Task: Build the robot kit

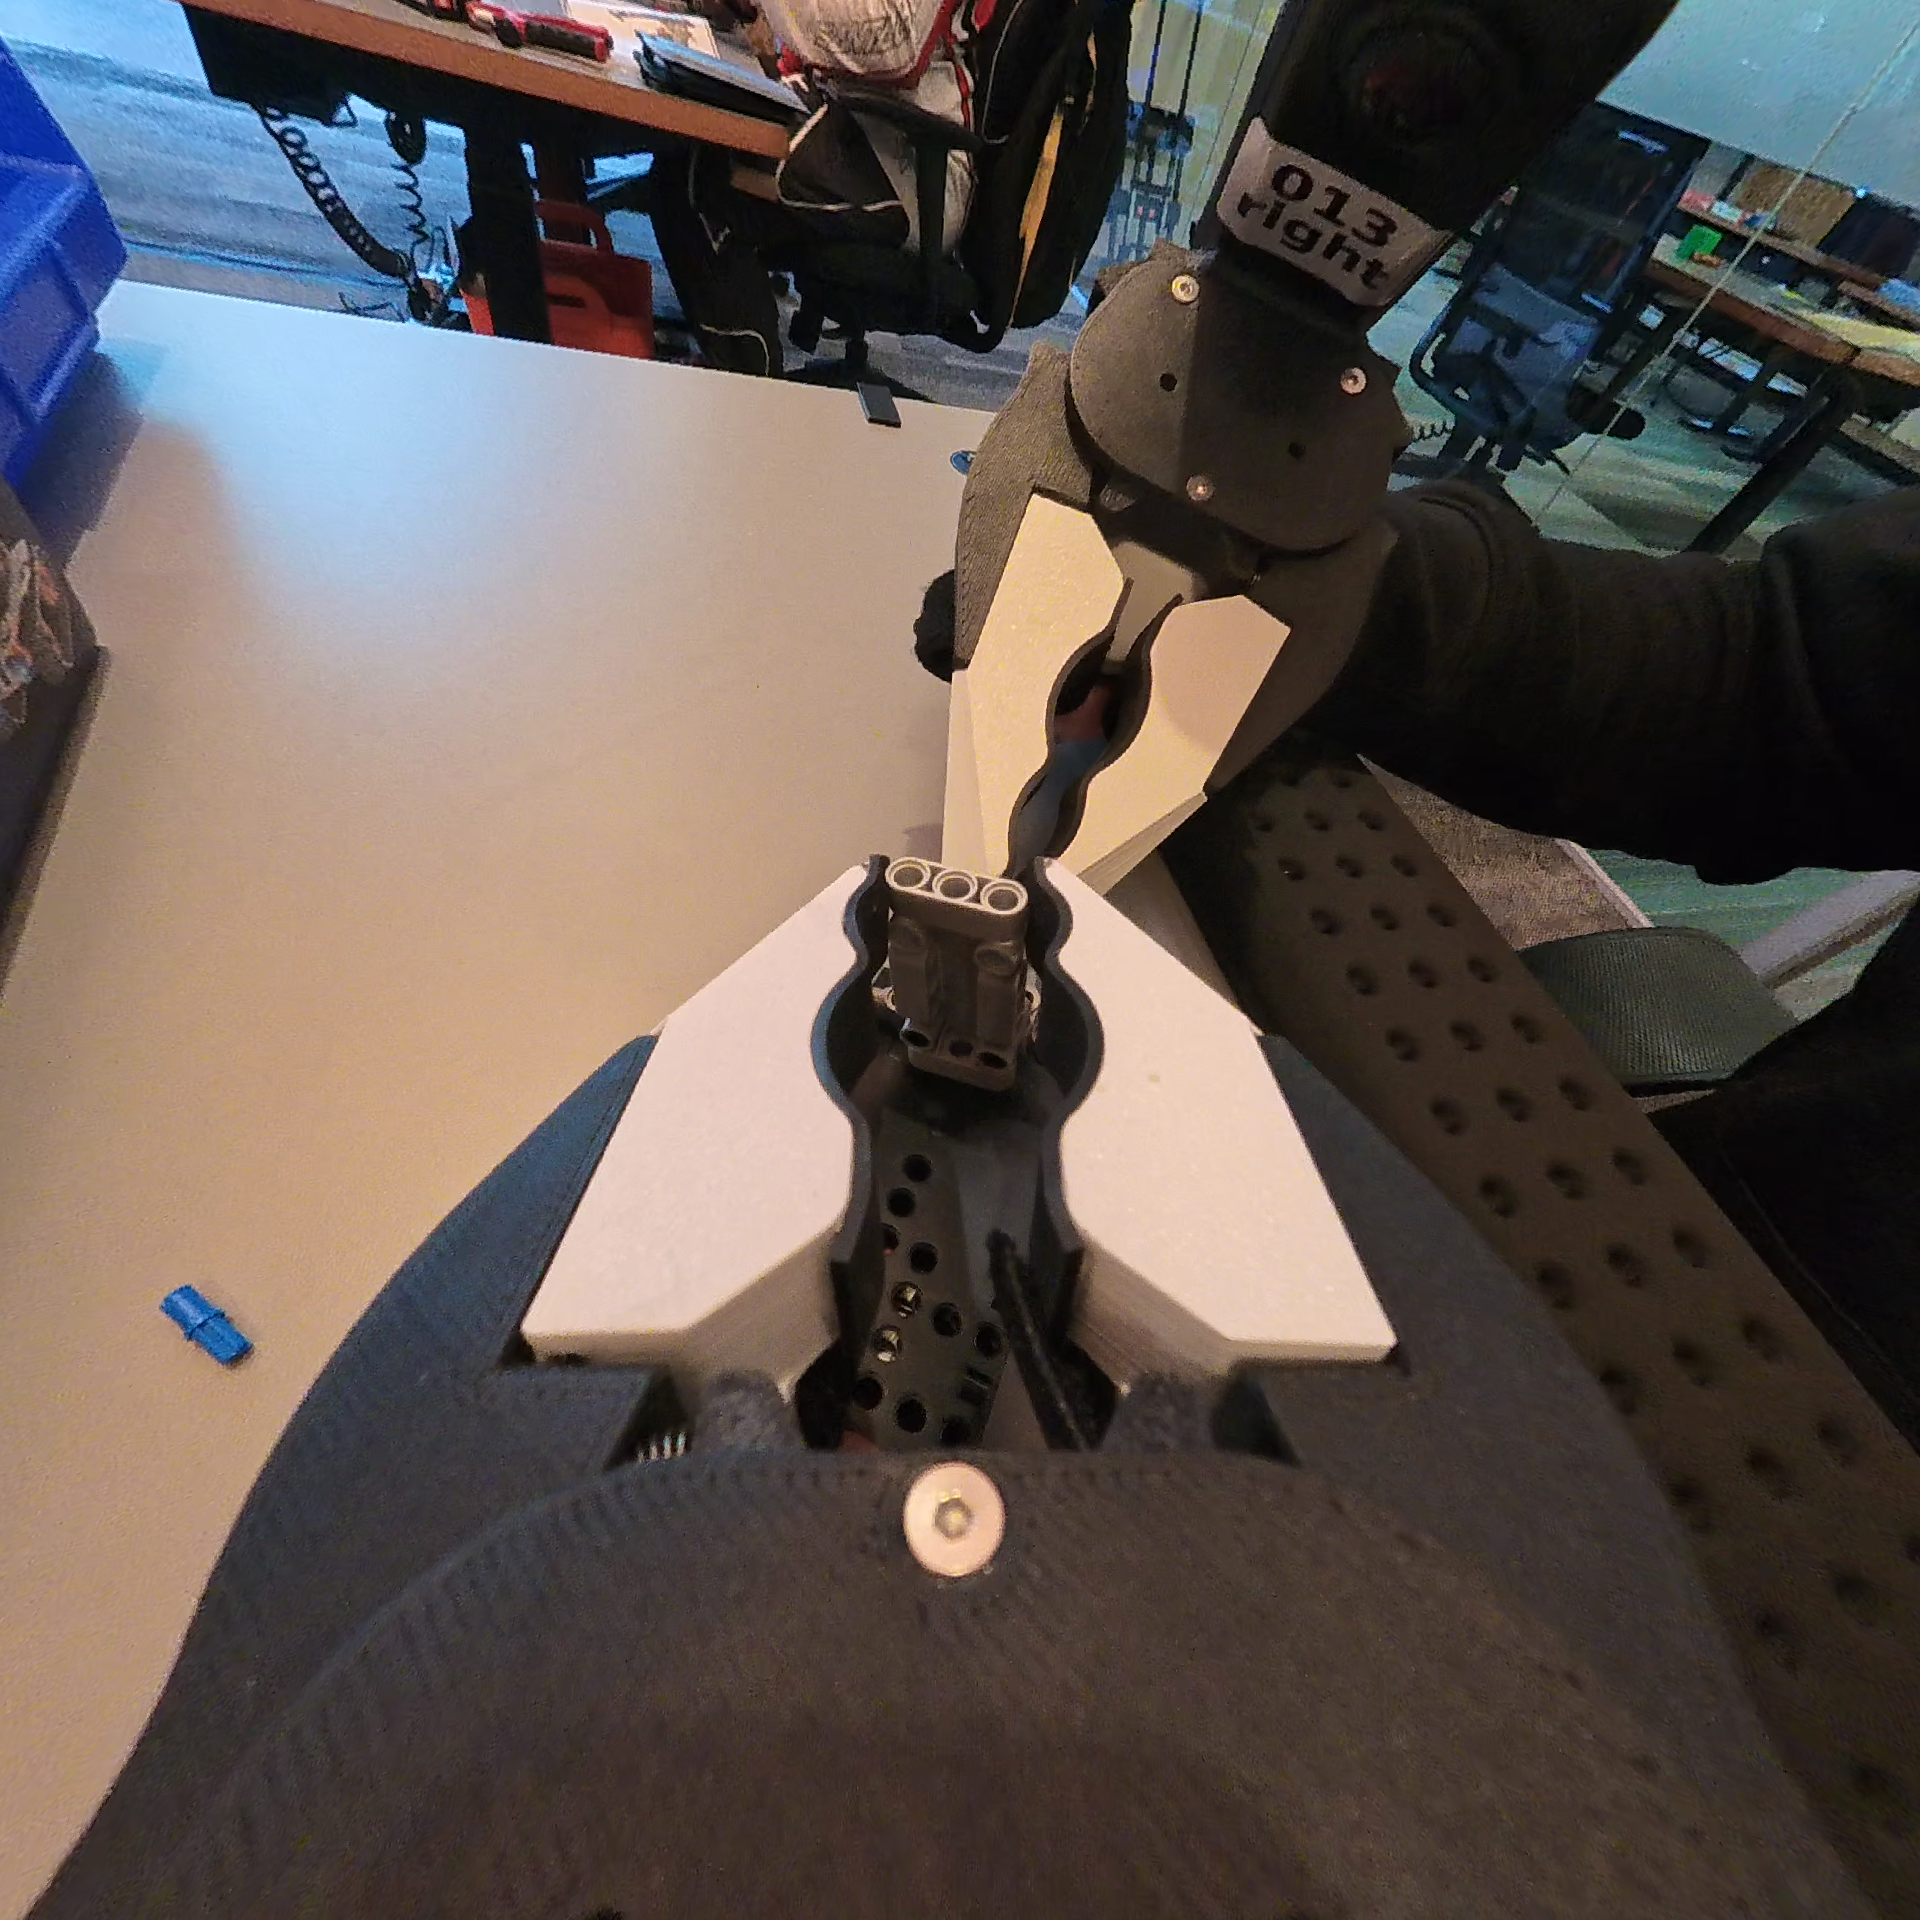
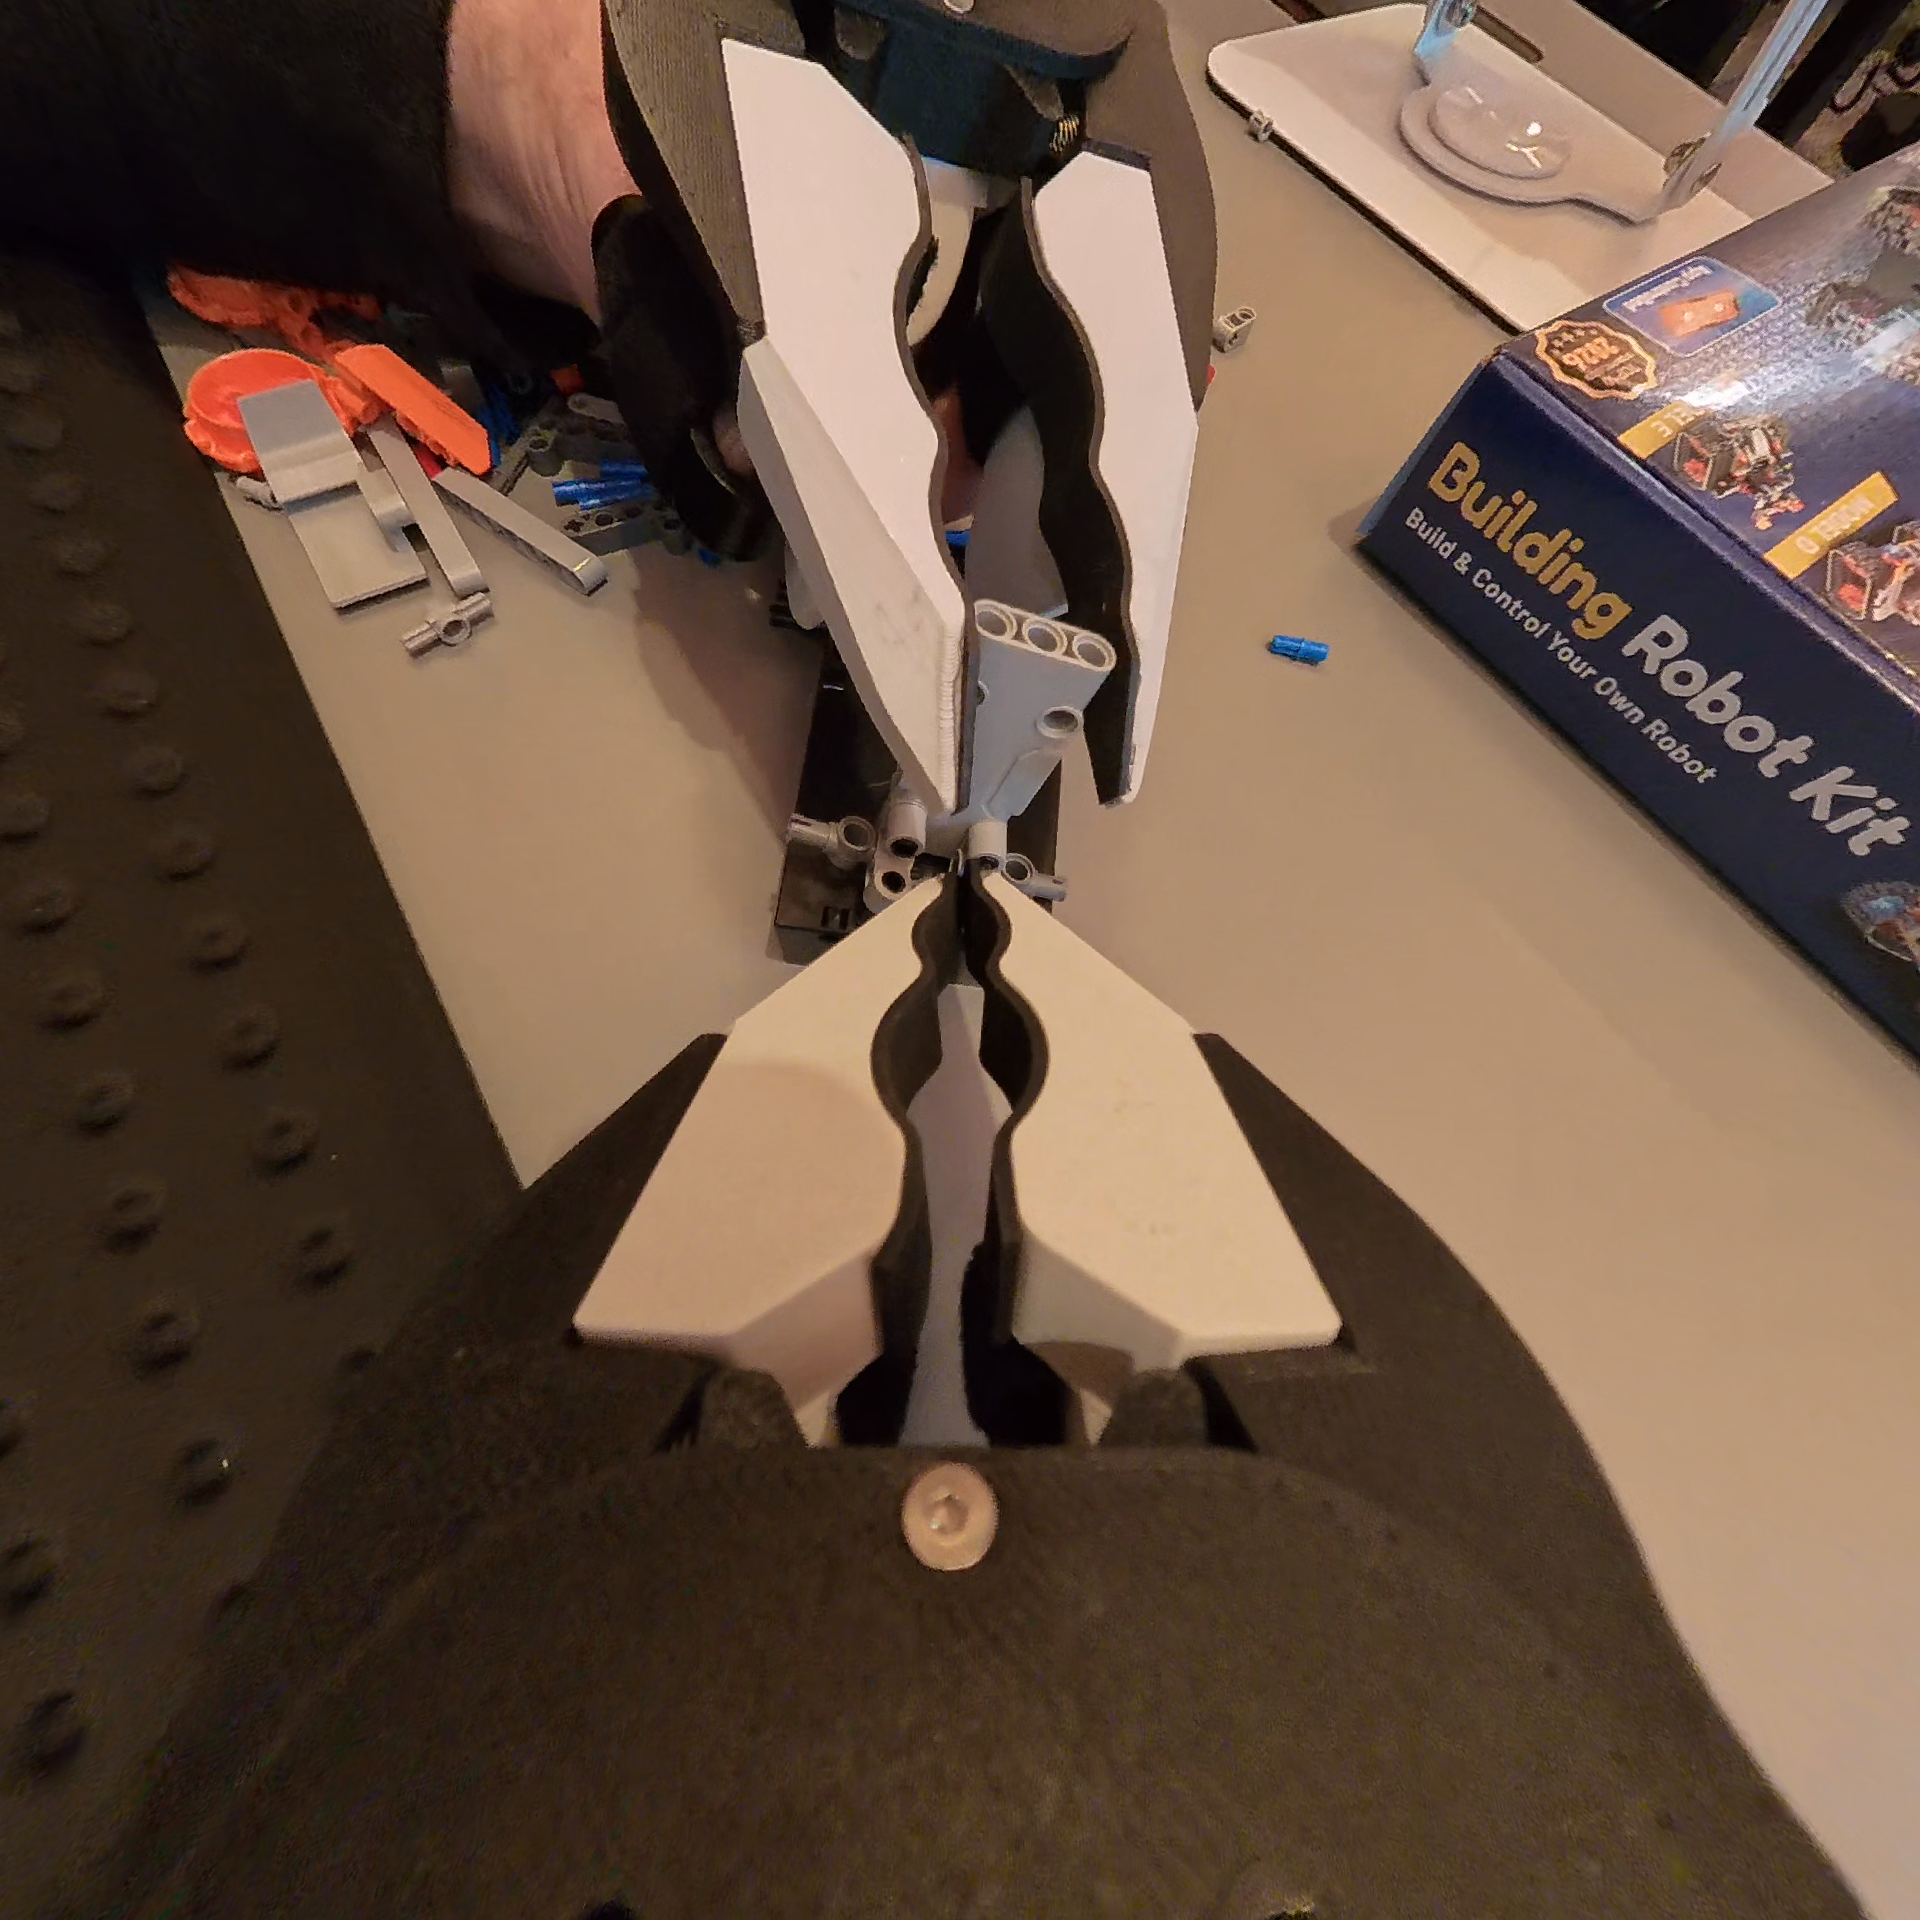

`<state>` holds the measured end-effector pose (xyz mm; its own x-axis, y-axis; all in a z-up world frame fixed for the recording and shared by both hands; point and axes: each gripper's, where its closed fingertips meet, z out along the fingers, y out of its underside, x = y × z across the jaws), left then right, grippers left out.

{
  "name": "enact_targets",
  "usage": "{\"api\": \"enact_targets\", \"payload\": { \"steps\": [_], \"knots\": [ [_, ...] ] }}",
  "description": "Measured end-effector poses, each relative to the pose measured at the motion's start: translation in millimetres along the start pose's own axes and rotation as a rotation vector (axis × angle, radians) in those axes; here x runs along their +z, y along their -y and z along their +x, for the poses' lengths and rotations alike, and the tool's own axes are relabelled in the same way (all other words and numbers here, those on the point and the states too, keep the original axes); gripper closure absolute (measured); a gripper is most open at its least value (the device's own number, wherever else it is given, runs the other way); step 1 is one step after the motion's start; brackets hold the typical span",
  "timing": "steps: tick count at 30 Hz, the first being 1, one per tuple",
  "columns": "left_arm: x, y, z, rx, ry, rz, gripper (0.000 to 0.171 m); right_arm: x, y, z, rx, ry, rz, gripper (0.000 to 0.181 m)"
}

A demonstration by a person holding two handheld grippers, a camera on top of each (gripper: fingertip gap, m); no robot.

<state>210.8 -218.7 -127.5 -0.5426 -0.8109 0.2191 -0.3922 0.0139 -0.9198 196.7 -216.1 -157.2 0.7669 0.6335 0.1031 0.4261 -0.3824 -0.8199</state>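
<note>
My left gripper (image 1: 956,883) is shut on a grey three-hole building block (image 1: 951,971), held upright above the table. The right wrist view shows it coming down from the top (image 2: 1034,795), with the block (image 2: 1039,686) over a small grey assembly of connectors (image 2: 904,842) on a black part (image 2: 831,769). My right gripper (image 2: 961,899) is shut, its tips touching that assembly right below the block. In the left wrist view the right gripper (image 1: 1023,847) has a thin blue piece (image 1: 1070,764) pinched between its fingers, tips next to the block's top.
A loose blue pin (image 1: 206,1325) lies on the grey table (image 1: 468,727); it also shows in the right wrist view (image 2: 1297,649). A dark blue kit box (image 2: 1662,582), a pile of orange, grey and blue parts (image 2: 395,457), a black studded mat (image 1: 1507,1091) and a blue bin (image 1: 42,260) surround the spot. Both grippers' tips are close together, under 4 cm apart. From either gripper's tips it is about 15 centimetres to the loose blue pin (image 1: 206,1325). The right camera catches it too, in the right wrist view (image 2: 1298,643).
</note>
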Motion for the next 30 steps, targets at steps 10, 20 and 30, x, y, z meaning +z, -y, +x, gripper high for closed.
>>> {"api": "enact_targets", "payload": {
  "steps": [10,20,30],
  "knots": [
    [-0.1,-1.5,2.5,0.063,0.015,-0.036,0.148,-0.5,-0.1,-1.6,-0.036,-0.029,0.025,0.181],
    [3.1,1.5,7.1,0.095,0.003,-0.045,0.148,1.0,1.4,-4.9,-0.034,-0.006,0.037,0.181],
    [3.9,-2.4,10.2,0.094,-0.016,-0.042,0.147,2.4,-0.7,-10.1,-0.109,-0.03,0.011,0.181]
  ]
}}
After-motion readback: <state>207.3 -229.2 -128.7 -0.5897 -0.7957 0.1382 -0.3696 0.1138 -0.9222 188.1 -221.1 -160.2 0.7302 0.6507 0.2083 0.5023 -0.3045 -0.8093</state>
